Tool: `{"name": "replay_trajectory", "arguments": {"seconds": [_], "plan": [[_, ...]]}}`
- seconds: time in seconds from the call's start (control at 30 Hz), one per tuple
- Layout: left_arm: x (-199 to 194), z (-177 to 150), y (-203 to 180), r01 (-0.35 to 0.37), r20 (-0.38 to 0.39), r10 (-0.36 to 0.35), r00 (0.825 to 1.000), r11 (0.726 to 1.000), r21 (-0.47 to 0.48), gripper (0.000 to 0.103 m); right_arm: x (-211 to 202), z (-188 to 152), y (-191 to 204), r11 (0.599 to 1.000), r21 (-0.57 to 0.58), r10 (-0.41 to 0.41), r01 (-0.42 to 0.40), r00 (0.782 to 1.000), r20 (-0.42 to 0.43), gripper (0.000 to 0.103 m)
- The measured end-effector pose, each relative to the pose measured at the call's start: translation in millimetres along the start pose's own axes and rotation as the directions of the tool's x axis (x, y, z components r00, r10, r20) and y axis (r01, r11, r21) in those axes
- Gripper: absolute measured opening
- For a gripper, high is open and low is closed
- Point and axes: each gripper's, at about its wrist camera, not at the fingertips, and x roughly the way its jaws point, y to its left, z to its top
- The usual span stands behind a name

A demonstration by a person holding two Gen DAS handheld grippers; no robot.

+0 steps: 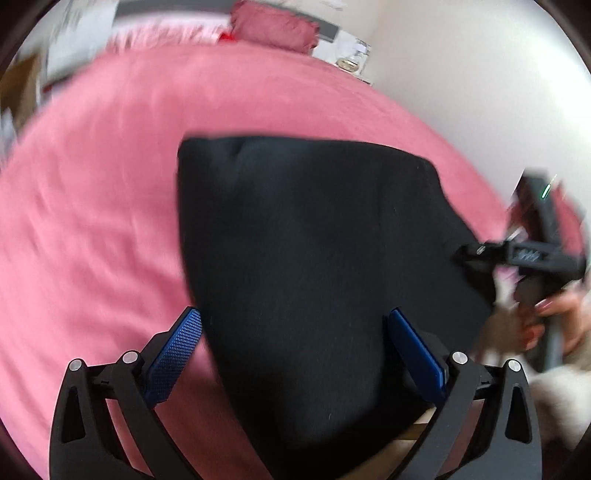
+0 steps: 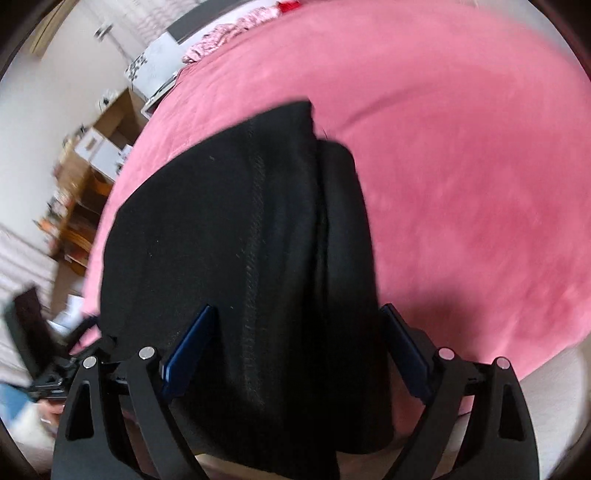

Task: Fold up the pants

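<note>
Black pants lie folded in a thick stack on the pink bed. My left gripper is open, its blue pads wide apart just above the near end of the stack. The pants also show in the right wrist view, with a stitched seam running lengthwise. My right gripper is open above their near end, holding nothing. The right gripper also shows in the left wrist view at the stack's right edge, held by a hand.
A pink pillow lies at the head of the bed. A white wall runs along the far right. Wooden shelves with clutter stand beyond the bed's left side. The bed edge is near the lower right.
</note>
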Motion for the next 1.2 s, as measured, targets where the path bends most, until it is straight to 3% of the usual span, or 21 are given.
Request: {"name": "replay_trajectory", "arguments": {"seconds": [0.1, 0.23, 0.33, 0.47, 0.57, 0.7, 0.9, 1.2], "plan": [[6.4, -1.1, 23.7, 0.115, -0.024, -0.120, 0.992, 0.981, -0.155, 0.100, 1.6, -0.9, -20.0, 0.988, 0.109, 0.108, -0.106, 0.994, -0.013, 0.090], [16.1, -0.2, 17.3, 0.215, -0.044, -0.224, 0.974, 0.964, -0.154, 0.100, -0.2, -1.0, -25.1, 0.980, 0.137, 0.145, -0.143, 0.989, -0.008, 0.084], [21.0, -5.8, 1.4, 0.176, -0.072, -0.182, 0.981, 0.981, -0.078, 0.099, -2.9, -2.6, -17.1, 0.986, 0.101, 0.132, -0.131, 0.991, -0.006, 0.072], [8.7, -2.3, -6.0, 0.131, -0.027, -0.132, 0.991, 0.991, -0.039, 0.068, -16.6, -7.5, -3.9, 0.989, 0.035, 0.141, -0.143, 0.989, 0.047, 0.057], [-3.5, 4.5, -20.1, 0.076, 0.022, -0.077, 0.997, 0.997, 0.034, 0.059, -29.2, -10.1, 12.7, 0.990, -0.046, 0.140, -0.136, 0.984, 0.107, 0.054], [-23.0, 16.7, -41.6, -0.011, 0.128, -0.011, 0.992, 0.987, 0.163, 0.058, -40.8, -4.9, 33.9, 0.984, -0.120, 0.153, -0.132, 0.972, 0.181, 0.052], [-32.1, 59.0, -37.4, -0.104, 0.232, 0.054, 0.971, 0.972, 0.210, 0.058, -34.4, 27.4, 51.3, 0.968, -0.191, 0.206, -0.161, 0.946, 0.249, 0.052], [-2.0, 138.2, 19.0, -0.152, 0.246, 0.122, 0.961, 0.983, 0.107, 0.058, 23.3, 133.2, 80.9, 0.959, -0.262, 0.188, -0.111, 0.938, 0.291, 0.052]]}}
